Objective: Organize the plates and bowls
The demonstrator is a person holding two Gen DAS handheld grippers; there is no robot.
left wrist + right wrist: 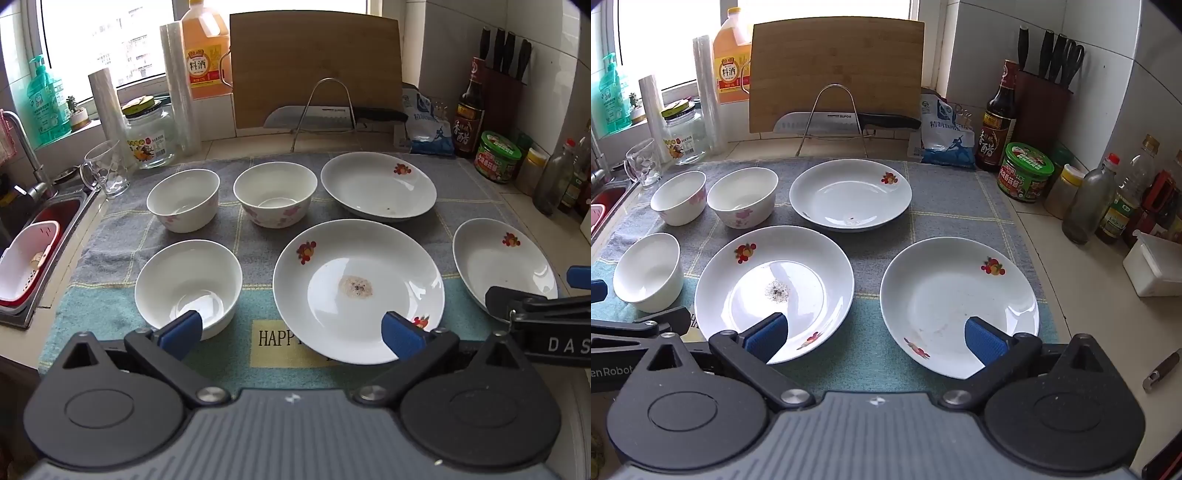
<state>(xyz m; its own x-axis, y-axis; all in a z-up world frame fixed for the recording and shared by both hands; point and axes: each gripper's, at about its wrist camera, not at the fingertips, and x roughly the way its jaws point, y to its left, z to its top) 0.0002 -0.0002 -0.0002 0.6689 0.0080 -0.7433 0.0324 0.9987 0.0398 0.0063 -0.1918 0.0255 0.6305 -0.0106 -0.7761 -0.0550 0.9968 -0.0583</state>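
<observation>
Both grippers hang over the near edge of the mat, tilted down at the dishes; left gripper has its blue pads spread as wide as they go with nothing between them, and right gripper is just as wide, also gripping nothing; neither one touches any dish as far as I can see.

From the left wrist view, one pad sits in front of the near bowl and the other in front of the middle plate, which has a crusty smear in its centre; from the right wrist view, the pads straddle the gap between that same plate and the right plate, which lies just beside it, not touching.

Further back on the mat there's the back plate, plus two flowered bowls side by side, the left back bowl and the middle back bowl; all six pieces sit upright and apart, nothing stacked.

Around the mat: a glass mug and a jar toward the sink on the left; a cutting board propped at the back with a knife in front of it; sauce bottles and a knife block along the right wall.
</observation>
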